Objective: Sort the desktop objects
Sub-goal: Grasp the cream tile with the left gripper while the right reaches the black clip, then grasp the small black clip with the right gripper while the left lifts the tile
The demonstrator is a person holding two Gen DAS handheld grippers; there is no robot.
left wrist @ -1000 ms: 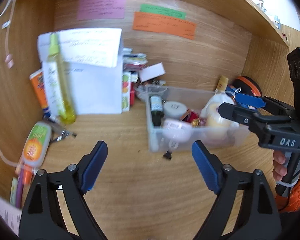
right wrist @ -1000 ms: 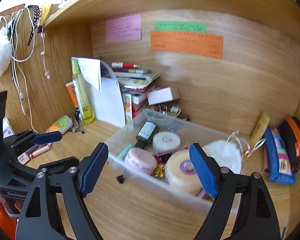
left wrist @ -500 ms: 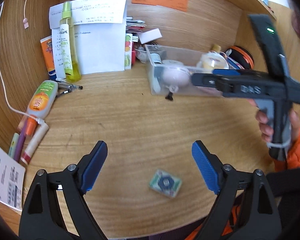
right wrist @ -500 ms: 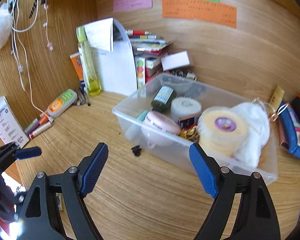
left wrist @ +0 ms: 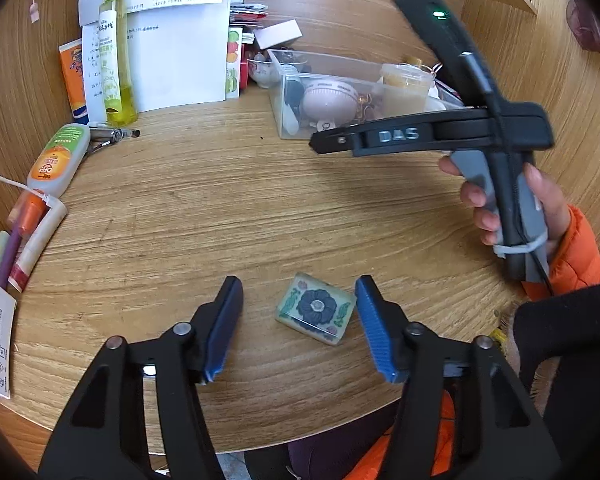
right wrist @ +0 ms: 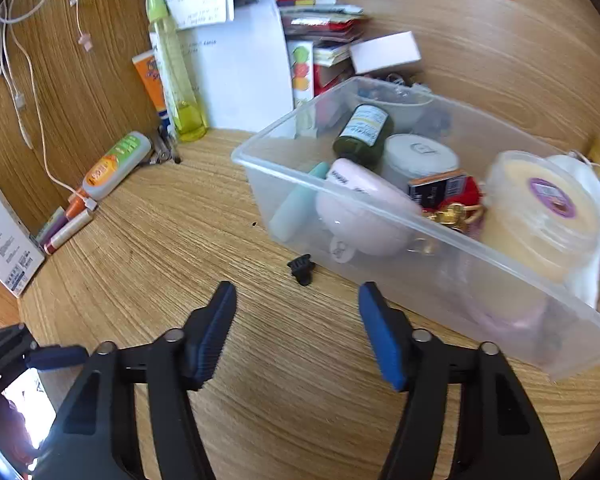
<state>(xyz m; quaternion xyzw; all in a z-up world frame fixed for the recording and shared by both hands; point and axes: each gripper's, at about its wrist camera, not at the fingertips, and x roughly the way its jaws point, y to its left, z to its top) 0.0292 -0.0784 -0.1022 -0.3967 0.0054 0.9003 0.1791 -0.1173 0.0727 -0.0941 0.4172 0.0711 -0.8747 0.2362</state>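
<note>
Both closing, unclamped: left gripper (left wrist: 298, 330) straddles the flower tile (left wrist: 315, 309); right gripper (right wrist: 298, 332) empty, bin (right wrist: 440, 236) contents blurred.

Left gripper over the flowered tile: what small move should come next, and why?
Probably lower it a little and finish closing. The left gripper is closing its jaws with the flowered tile lying flat on the desk between them; the right pad is close to the tile's edge, the left pad still apart. The clear bin looks like the likely destination.
</note>
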